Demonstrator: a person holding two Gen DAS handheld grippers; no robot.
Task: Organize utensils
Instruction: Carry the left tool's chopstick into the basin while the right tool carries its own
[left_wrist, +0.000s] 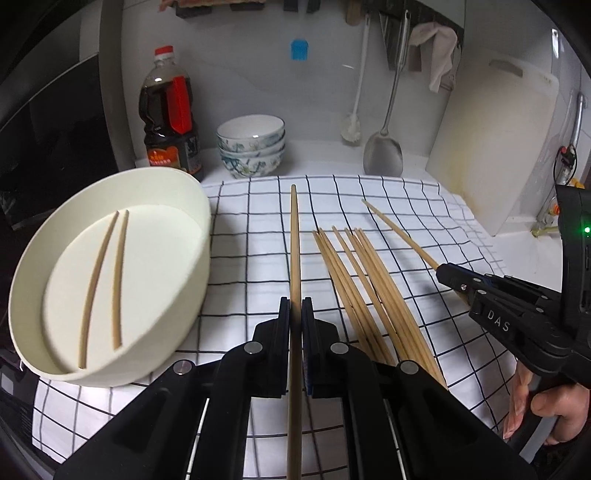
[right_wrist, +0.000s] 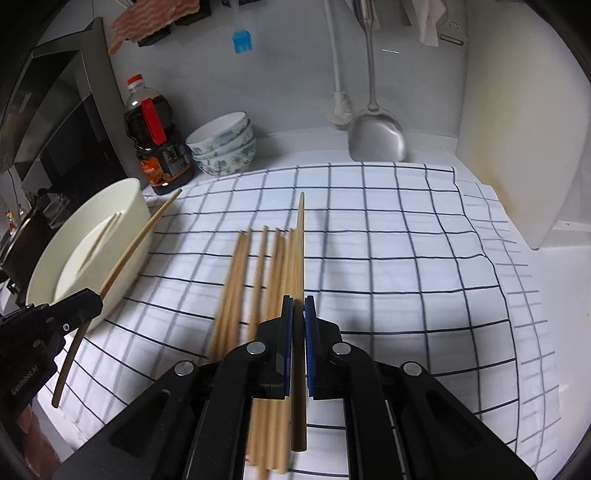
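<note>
Taking the cream oval plastic tub (left_wrist: 110, 280) as landmark, two bamboo chopsticks (left_wrist: 105, 280) are seen lying inside it, their long axes running lengthwise along its floor. Just right of the tub, the left gripper (left_wrist: 295, 314) is closed on a single bamboo chopstick (left_wrist: 294, 240), gripped near mid-length, its long axis in line with the fingers and its far tip pointed away toward the stacked patterned bowls (left_wrist: 251, 146). Farther right, a loose bundle of bamboo chopsticks (left_wrist: 365, 291) lies on the checked white cloth (left_wrist: 240, 229) over the desk, roughly parallel, tips away from the camera. Farthest from the tub, the right gripper (right_wrist: 299, 314) is closed on another chopstick (right_wrist: 301, 240), likewise pointed forward. A thin round stick so pinched could pivot or slip, and its long overhang could catch the tub rim or miss it.
</note>
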